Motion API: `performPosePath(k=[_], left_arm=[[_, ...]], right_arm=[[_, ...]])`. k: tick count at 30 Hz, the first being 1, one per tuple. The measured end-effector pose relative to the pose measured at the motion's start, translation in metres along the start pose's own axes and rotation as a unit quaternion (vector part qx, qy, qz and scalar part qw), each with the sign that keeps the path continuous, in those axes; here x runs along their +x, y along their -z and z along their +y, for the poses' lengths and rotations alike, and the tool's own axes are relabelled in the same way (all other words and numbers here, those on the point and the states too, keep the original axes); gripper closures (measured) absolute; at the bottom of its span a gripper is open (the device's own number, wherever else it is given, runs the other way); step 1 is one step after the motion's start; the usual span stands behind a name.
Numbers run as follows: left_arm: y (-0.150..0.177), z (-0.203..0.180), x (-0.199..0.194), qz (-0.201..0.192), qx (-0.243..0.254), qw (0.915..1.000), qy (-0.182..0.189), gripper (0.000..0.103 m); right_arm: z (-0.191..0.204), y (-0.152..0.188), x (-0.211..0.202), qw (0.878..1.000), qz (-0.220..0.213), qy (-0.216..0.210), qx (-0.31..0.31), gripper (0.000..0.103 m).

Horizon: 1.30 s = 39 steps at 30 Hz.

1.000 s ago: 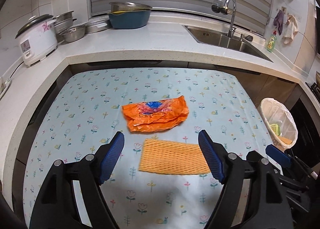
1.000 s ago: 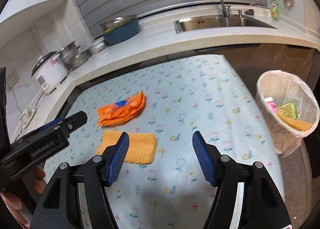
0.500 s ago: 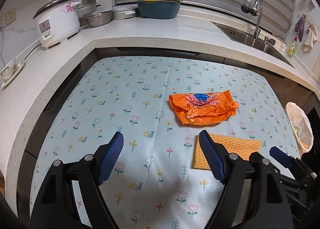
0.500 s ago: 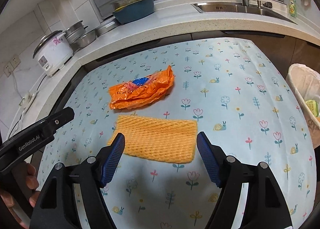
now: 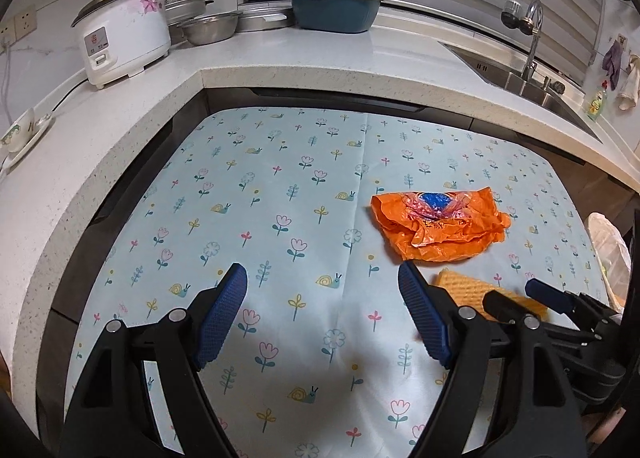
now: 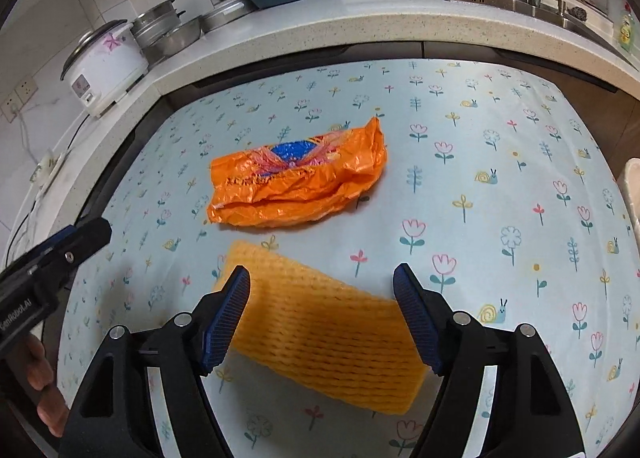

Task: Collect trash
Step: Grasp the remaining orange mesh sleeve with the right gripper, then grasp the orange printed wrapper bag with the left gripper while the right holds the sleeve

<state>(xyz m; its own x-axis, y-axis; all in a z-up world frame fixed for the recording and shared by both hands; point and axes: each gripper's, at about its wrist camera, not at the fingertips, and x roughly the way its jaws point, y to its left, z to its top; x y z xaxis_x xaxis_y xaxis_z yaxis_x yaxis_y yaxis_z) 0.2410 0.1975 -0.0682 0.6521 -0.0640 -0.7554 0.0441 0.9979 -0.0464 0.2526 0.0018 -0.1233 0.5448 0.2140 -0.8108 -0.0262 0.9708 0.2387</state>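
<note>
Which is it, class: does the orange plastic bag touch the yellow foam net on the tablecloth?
Apart. The right wrist view shows a strip of tablecloth between the orange plastic bag and the yellow foam net.

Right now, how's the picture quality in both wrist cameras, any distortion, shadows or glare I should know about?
Left wrist view: strong fisheye bends the countertop edge, dark corners, sharp focus, a soft shadow on the tablecloth under the left gripper. Right wrist view: same curving and dark corners, orange plastic bag glossy with small highlights, foam net sharp between the right gripper.
</note>
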Motion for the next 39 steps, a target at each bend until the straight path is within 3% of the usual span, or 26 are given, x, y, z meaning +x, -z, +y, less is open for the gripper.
performPosePath(k=[10, 12, 14, 18, 19, 20, 27, 33, 39], left_arm=[[0.012, -0.019, -0.005, 0.006, 0.005, 0.9998, 0.017, 0.029], [0.014, -0.024, -0.007, 0.006, 0.008, 0.9998, 0.019, 0.029], [0.015, -0.028, -0.009, 0.006, 0.011, 0.9997, 0.02, 0.029], [0.016, -0.035, -0.01, 0.007, 0.016, 0.9996, 0.021, 0.029], [0.016, -0.037, -0.009, 0.008, 0.018, 0.9996, 0.022, 0.029], [0.016, -0.039, -0.008, 0.009, 0.02, 0.9995, 0.023, 0.029], [0.003, -0.052, 0.007, 0.013, 0.025, 0.999, 0.035, 0.029], [-0.012, -0.069, 0.025, 0.012, 0.03, 0.9981, 0.052, 0.022], [-0.019, -0.093, 0.052, 0.023, 0.058, 0.9966, 0.054, 0.021]], right_arm=[[-0.02, 0.049, -0.022, 1.0, 0.006, -0.002, 0.007, 0.032], [-0.015, 0.055, -0.024, 1.0, 0.002, 0.012, -0.008, 0.037], [-0.013, 0.059, -0.026, 0.999, -0.001, 0.036, -0.023, 0.052], [-0.019, 0.058, -0.031, 0.999, -0.008, 0.031, -0.011, 0.071], [-0.021, 0.058, -0.033, 0.999, -0.012, 0.031, -0.008, 0.09], [-0.023, 0.057, -0.036, 0.999, -0.014, 0.035, -0.005, 0.093], [-0.047, 0.048, -0.061, 0.997, -0.054, 0.041, 0.031, 0.094], [-0.089, 0.03, -0.088, 0.988, -0.103, 0.058, 0.096, 0.094], [-0.111, 0.009, -0.093, 0.983, -0.121, 0.065, 0.12, 0.094]])
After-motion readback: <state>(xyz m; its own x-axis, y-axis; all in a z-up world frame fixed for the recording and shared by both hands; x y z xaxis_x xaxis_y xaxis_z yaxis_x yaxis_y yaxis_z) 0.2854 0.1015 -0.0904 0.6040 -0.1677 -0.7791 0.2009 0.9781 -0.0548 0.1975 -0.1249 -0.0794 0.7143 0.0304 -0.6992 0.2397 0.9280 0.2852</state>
